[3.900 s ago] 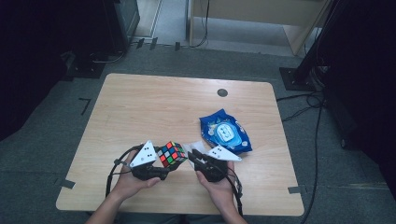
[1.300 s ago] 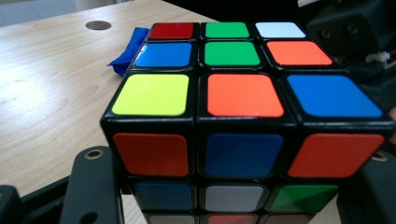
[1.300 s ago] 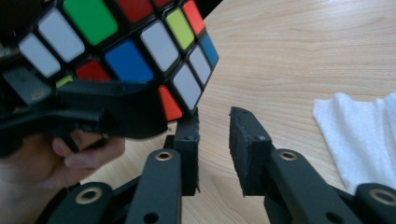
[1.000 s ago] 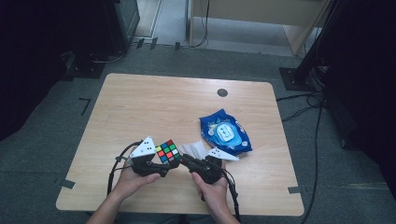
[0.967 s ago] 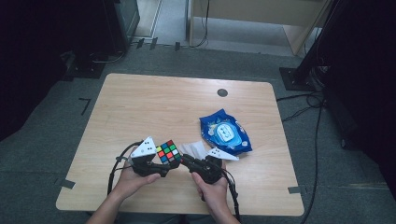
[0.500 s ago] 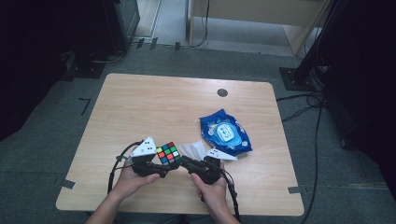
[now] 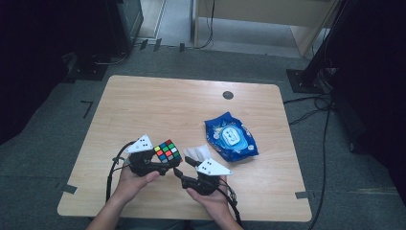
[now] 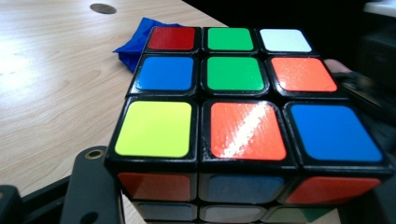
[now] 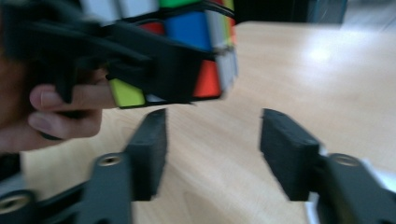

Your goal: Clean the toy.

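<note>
Holding the cube (image 7: pixel 167 152) clamped above the table's (image 7: pixel 153 105) near edge, the left gripper (image 7: pixel 160 167) steadies it; the right gripper (image 9: pixel 212 154), its jaws just opened and empty, sits just beside and probably must re-grip a side layer to turn it

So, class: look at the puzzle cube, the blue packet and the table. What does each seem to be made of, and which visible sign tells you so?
Puzzle cube: probably hard black plastic with glossy coloured tiles; a bright glare streak crosses one orange tile.
Blue packet: seemingly soft plastic film, slightly shiny, with crinkled edges and a printed top.
Table: wood or wood-look laminate; pale grain lines show, and the smooth surface has a soft sheen.
</note>
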